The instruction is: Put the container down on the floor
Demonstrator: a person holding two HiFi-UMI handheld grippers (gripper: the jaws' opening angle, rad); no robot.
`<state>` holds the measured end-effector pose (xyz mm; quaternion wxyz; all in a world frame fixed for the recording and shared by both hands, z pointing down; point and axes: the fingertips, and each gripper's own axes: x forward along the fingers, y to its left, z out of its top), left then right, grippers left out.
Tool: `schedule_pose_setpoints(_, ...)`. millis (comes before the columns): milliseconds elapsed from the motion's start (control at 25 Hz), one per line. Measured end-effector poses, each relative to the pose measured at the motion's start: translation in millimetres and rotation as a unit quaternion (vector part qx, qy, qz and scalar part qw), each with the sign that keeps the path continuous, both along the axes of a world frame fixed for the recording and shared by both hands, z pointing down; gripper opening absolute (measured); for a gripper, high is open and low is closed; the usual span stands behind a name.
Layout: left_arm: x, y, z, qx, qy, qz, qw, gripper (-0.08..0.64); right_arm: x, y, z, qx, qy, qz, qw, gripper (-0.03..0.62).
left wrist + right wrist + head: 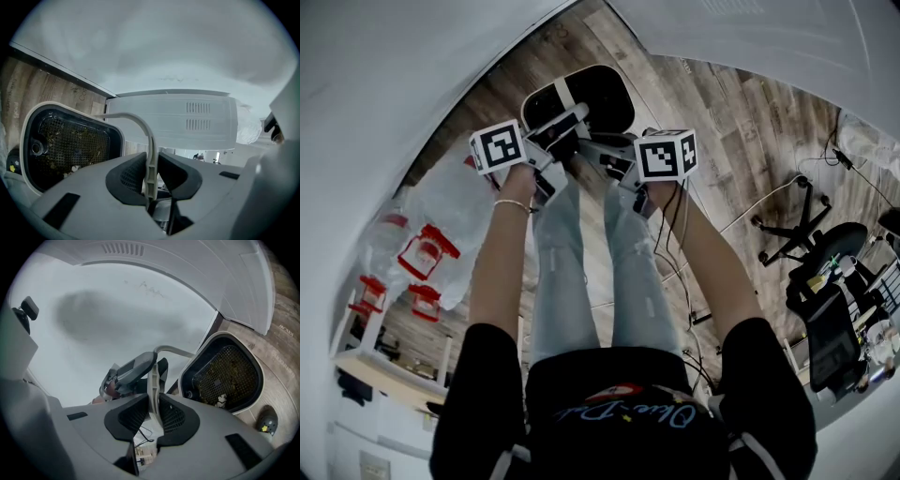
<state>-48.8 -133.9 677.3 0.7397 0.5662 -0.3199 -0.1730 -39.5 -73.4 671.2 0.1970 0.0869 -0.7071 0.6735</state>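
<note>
Both hand-held grippers clamp the thin white handle [140,124] of the container [591,94]. The left hand-held gripper [151,176] and the right hand-held gripper [153,413] are side by side on it. The white-rimmed container, dark mesh inside, sits low over the wooden floor [741,122], beyond the person's legs [591,272] and near the wall.
</note>
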Motion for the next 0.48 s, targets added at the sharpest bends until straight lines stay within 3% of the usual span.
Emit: schedule_pose_setpoints(480, 2, -10, 33, 0.009, -0.007, 0.01, 0.9999, 0.064, -1, -8, 35, -0.001, 0.014, 0.009, 1.0, 0.069)
